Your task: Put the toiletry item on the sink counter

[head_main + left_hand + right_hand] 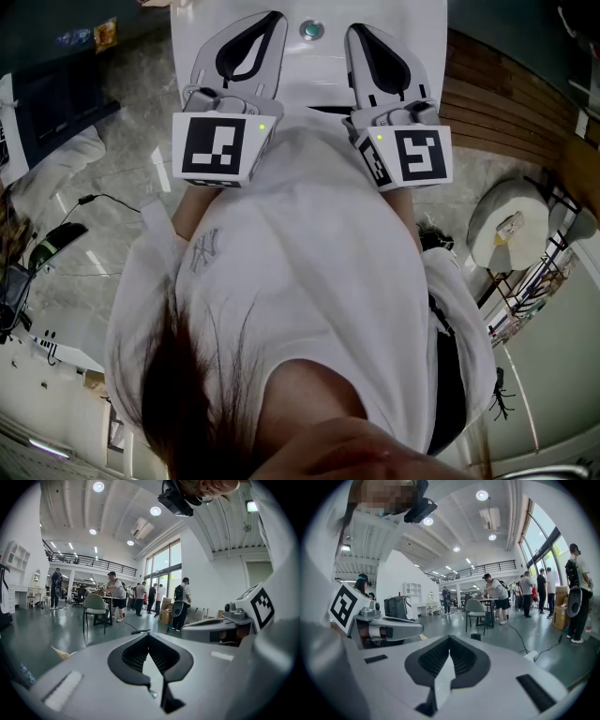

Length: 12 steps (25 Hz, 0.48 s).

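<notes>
No toiletry item shows in any view. I hold both grippers up in front of my chest, side by side, pointing away from me. In the head view, my left gripper (276, 21) and my right gripper (356, 32) reach over a white fixture (427, 37) that has a round chrome piece (310, 30) between them. The left gripper (148, 635) has its jaws closed tip to tip, with nothing between them. The right gripper (449, 637) is likewise shut and empty. Each gripper view shows the other gripper beside it.
Marble floor (122, 159) with a cable lies to the left and wooden slats (506, 103) to the right. A round white object (511, 225) and a wire rack (530, 281) stand at right. Beyond the jaws is a hall with people and a chair (96, 606).
</notes>
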{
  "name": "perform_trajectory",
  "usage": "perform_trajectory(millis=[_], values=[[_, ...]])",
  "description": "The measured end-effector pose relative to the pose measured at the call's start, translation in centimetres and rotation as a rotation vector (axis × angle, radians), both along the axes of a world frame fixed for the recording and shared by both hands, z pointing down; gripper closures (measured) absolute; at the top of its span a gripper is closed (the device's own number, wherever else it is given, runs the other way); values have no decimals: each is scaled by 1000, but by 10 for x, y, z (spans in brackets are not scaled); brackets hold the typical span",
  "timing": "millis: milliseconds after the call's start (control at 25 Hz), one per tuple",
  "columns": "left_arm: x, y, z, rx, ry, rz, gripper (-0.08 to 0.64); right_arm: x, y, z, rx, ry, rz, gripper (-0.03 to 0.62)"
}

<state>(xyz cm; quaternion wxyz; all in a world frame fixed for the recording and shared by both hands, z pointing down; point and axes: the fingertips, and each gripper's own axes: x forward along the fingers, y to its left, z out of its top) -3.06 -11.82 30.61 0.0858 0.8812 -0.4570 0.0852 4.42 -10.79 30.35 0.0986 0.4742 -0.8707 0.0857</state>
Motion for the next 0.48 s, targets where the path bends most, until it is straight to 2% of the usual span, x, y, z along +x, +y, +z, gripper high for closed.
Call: perform_trajectory(millis=[320, 480], values=[[-1, -1, 2, -24, 2, -14, 551, 1, -1, 1, -3, 2, 2, 583], [-1, -1, 2, -3, 1, -3, 551, 0, -1, 2, -2, 2, 3, 582]])
